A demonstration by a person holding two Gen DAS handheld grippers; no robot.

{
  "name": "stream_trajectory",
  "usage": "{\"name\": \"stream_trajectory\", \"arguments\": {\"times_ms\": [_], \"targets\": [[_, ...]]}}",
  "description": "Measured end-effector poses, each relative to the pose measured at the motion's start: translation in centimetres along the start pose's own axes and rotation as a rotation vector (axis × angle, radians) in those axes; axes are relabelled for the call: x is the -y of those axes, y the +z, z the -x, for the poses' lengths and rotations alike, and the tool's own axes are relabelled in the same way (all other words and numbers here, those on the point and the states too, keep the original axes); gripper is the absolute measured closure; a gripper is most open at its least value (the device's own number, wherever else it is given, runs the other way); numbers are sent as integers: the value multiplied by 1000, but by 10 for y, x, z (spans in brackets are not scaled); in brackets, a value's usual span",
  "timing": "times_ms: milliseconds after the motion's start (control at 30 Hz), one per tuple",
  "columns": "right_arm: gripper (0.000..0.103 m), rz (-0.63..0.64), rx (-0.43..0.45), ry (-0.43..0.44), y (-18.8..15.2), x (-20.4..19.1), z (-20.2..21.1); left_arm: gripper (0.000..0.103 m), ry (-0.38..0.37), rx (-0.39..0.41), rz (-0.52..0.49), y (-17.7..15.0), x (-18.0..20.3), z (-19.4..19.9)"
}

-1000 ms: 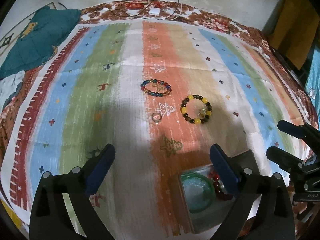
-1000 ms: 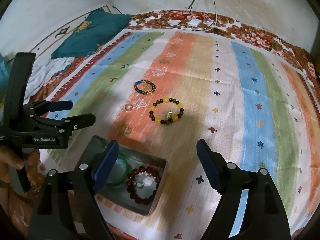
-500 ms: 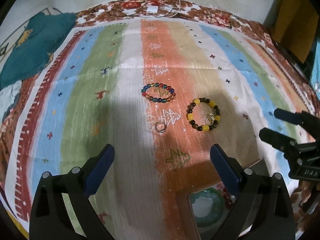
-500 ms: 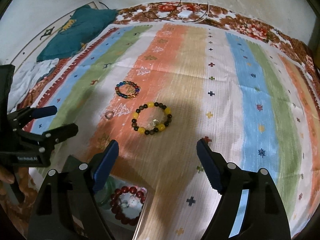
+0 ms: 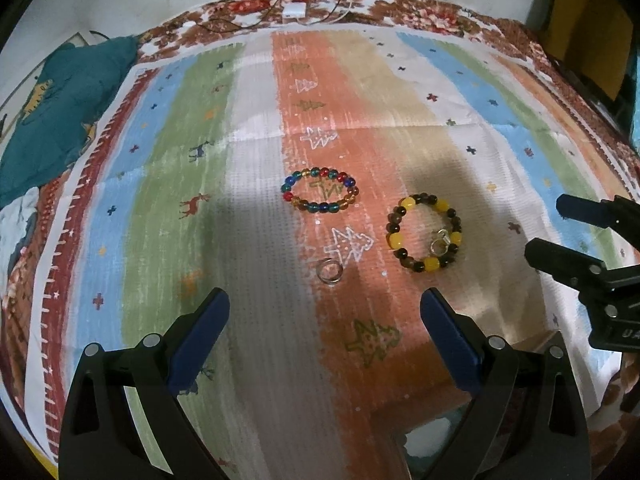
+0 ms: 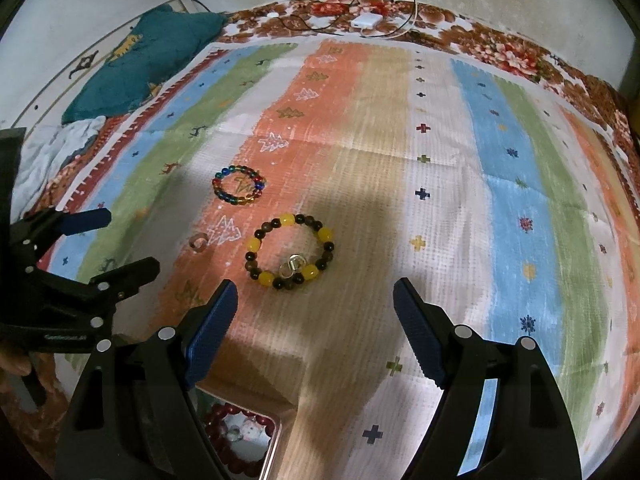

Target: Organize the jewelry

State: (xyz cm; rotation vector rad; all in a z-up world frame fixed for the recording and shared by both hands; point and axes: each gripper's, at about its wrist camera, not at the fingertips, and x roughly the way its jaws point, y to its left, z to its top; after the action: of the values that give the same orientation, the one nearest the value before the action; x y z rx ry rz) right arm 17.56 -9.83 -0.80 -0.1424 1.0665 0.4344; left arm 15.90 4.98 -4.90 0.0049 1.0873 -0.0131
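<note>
Both your tongs, left gripper (image 5: 324,316) and right gripper (image 6: 316,304), stand wide apart and empty, with the tin (image 6: 276,436) nearest, already holding a red bracelet (image 6: 224,412). The yellow bracelet (image 6: 290,254) lies just beyond the right tips; judged light, limp and apt to roll, so pinch across its bead strand. Farther off lie the ring (image 5: 329,271) and glass bracelet (image 5: 320,196) on a soft striped cloth (image 6: 500,184) over a bed against a wall.

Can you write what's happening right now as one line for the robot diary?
left gripper: open, empty | right gripper: open, empty | yellow-and-brown bracelet, multicolored bracelet, ring: on cloth
</note>
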Motion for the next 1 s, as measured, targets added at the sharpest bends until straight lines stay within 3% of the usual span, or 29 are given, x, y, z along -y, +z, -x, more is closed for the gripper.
{"name": "stream_trajectory", "arguments": {"times_ms": [1000], "targets": [[23, -119, -130, -6, 21, 28, -76, 10, -71, -115, 57, 15, -12, -53]]}}
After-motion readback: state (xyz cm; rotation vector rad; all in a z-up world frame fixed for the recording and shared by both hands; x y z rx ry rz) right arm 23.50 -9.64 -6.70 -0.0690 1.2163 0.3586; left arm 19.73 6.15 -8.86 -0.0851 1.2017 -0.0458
